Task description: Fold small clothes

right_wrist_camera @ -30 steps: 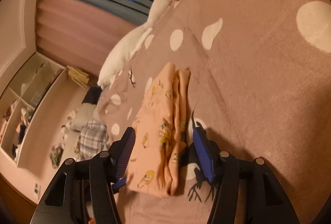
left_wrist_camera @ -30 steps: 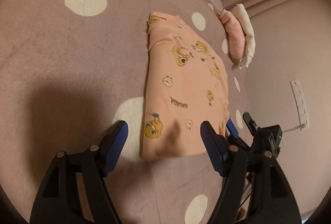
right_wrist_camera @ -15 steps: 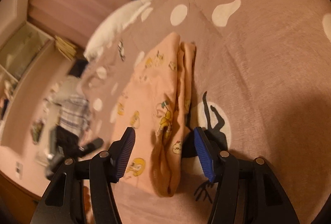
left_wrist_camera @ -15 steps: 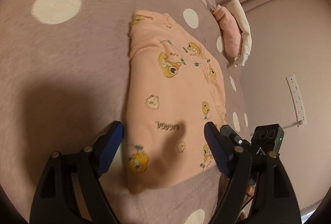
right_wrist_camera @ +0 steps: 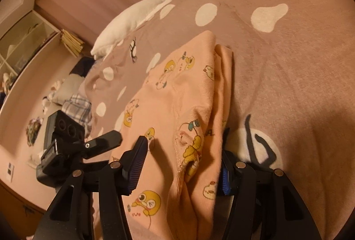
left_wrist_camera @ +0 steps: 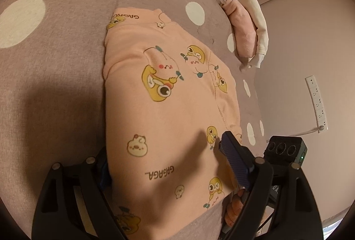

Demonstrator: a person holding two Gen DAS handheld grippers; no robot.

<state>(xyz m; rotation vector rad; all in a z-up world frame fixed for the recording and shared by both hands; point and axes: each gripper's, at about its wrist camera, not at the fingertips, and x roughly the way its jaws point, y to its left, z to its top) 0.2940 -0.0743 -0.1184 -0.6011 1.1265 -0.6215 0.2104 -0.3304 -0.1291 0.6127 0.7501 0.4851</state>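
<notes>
A folded peach garment (left_wrist_camera: pixel 168 96) with yellow duck prints lies flat on the mauve spotted bedspread (left_wrist_camera: pixel 55 40). My left gripper (left_wrist_camera: pixel 164 151) straddles its near end, and its jaws are opening. Its right finger (left_wrist_camera: pixel 235 162) rests above the cloth; its left finger is mostly hidden behind the cloth's edge. In the right wrist view the same garment (right_wrist_camera: pixel 177 96) shows its thick folded edge running between the fingers of my right gripper (right_wrist_camera: pixel 184 149), which stands open. Neither gripper's pads press on the cloth. The left gripper's body (right_wrist_camera: pixel 64 142) shows at the left of that view.
Folded pink and cream clothes (left_wrist_camera: pixel 246 27) sit at the bed's far edge by the wall. A white goose plush (right_wrist_camera: pixel 155 2) lies along the bed's far side. A socket strip (left_wrist_camera: pixel 316 102) hangs on the wall. Shelves and scattered clothes (right_wrist_camera: pixel 73 102) are on the floor beyond.
Both grippers have moved forward over the garment, so its near end now lies between each pair of fingers. The left jaws have widened. The right gripper has rolled a little.
</notes>
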